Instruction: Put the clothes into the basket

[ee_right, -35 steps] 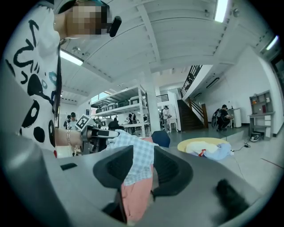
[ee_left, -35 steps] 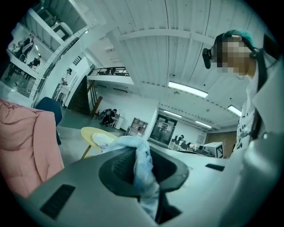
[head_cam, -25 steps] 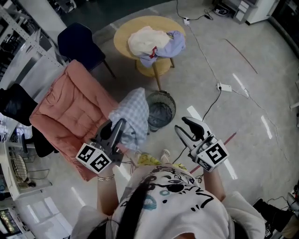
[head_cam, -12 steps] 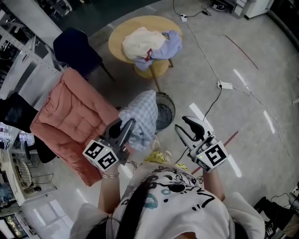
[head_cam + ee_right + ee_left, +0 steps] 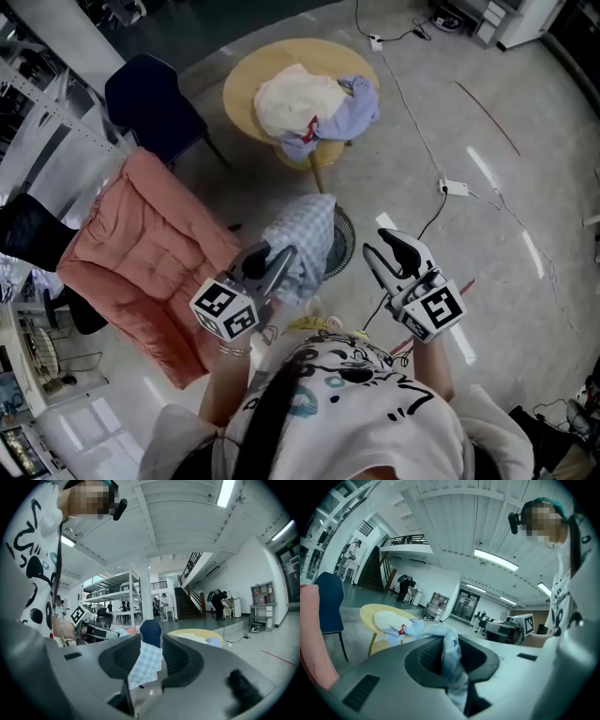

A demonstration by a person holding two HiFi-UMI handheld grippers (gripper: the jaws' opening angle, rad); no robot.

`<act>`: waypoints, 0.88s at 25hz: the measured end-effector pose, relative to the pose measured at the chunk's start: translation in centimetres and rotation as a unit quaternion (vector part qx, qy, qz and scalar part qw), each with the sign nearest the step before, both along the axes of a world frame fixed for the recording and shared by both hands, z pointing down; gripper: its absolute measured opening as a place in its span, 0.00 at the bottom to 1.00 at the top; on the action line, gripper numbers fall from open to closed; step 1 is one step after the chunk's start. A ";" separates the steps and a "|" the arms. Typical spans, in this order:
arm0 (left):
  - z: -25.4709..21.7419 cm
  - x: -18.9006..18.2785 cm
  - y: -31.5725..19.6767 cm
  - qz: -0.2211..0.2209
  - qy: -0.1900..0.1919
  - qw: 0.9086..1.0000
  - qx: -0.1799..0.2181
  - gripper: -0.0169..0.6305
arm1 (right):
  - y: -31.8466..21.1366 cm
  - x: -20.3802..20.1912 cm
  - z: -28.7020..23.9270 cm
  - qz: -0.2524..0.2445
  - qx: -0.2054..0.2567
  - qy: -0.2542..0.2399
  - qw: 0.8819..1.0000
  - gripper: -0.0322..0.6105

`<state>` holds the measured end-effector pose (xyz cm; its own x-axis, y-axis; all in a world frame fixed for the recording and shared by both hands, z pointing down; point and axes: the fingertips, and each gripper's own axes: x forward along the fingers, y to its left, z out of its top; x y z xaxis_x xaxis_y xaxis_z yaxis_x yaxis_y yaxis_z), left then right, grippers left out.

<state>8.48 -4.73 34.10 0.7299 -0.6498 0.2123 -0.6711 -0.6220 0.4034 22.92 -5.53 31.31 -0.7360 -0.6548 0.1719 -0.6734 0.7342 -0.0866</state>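
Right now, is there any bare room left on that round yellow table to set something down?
The yellow table is bare only along its far and left rim; the clothes pile crowds the middle and right. Roomier: the floor between the basket and the power strip.

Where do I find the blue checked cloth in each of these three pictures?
Head view: the blue checked cloth is at centre, hanging from the left gripper.
Left gripper view: the cloth is at bottom centre, pinched between the jaws.
Right gripper view: the cloth is at lower centre, seen beyond the open jaws of the right gripper, which do not hold it.
Shared landmark: the round yellow table.
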 end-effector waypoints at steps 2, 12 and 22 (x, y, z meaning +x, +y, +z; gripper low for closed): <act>0.4 -0.3 -1.1 0.005 0.002 1.000 -0.005 0.14 | -1.2 -0.8 0.0 -0.003 -0.003 0.004 1.000 0.27; 4.2 -0.8 -5.2 0.026 -0.013 0.999 -0.017 0.14 | -5.5 -5.7 1.6 -0.031 -0.019 0.012 0.999 0.27; 9.4 -0.4 -6.7 0.022 -0.050 0.997 -0.061 0.14 | -7.9 -5.0 2.6 -0.038 -0.037 0.029 0.998 0.27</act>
